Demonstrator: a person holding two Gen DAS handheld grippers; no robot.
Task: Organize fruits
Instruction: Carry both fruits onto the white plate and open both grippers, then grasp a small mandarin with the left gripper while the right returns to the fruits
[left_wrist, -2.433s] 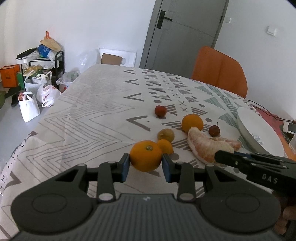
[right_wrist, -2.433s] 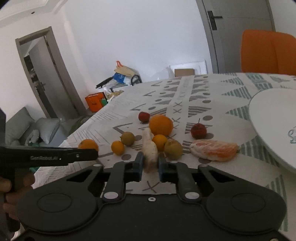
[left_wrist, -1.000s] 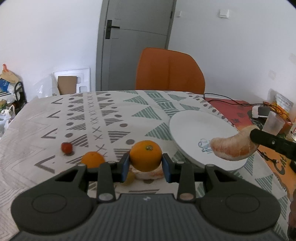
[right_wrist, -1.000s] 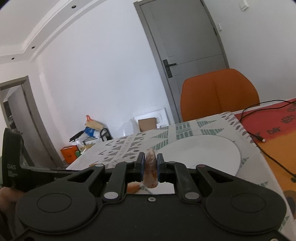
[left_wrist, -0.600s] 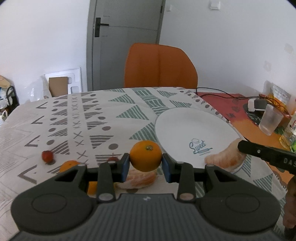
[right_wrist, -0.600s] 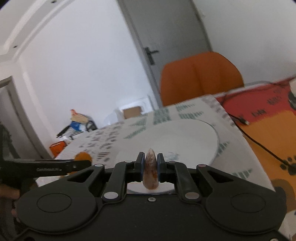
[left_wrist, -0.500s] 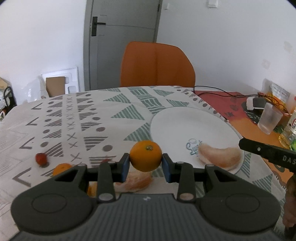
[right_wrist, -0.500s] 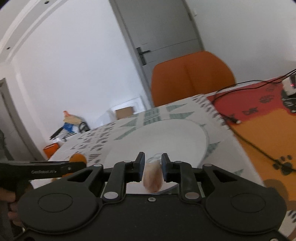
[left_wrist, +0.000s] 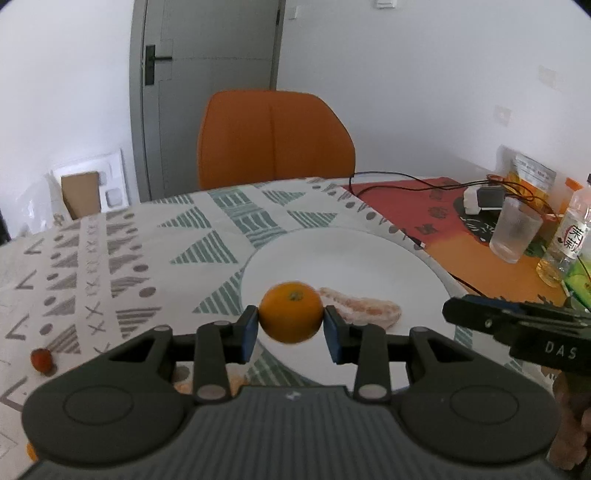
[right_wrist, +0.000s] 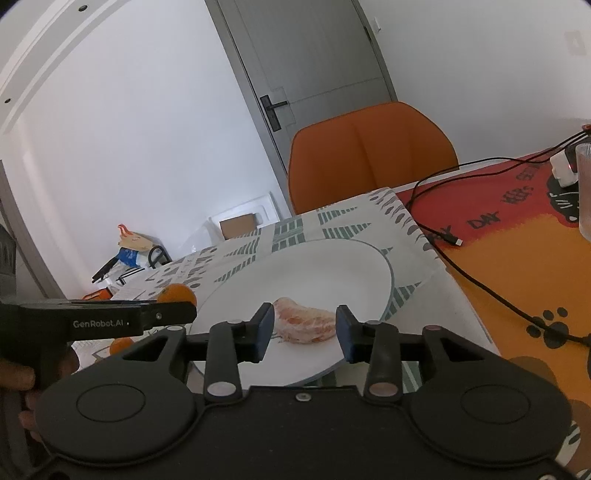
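Note:
An orange (left_wrist: 290, 312) sits between the blue pads of my left gripper (left_wrist: 291, 328), which hovers over the near edge of the white plate (left_wrist: 351, 254). The pads still touch the orange while the jaws begin opening. A peeled citrus segment (left_wrist: 365, 310) lies on the plate just behind it. In the right wrist view the same segment (right_wrist: 304, 325) rests on the plate (right_wrist: 314, 266), untouched between the spread fingers of my right gripper (right_wrist: 304, 334), whose jaws are opening. The left gripper (right_wrist: 192, 312) with its orange (right_wrist: 175, 293) shows at the left.
An orange chair (left_wrist: 273, 136) stands behind the table. A glass (left_wrist: 515, 230), a bottle (left_wrist: 565, 240), a charger and a black cable (left_wrist: 406, 177) lie on the red-orange mat to the right. A small red fruit (left_wrist: 40, 360) and an orange fruit (right_wrist: 120, 345) remain on the patterned cloth.
The right gripper lowered the citrus segment onto the plate and let it go, its jaws spreading. The left gripper carried the orange rightward over the plate's near edge.

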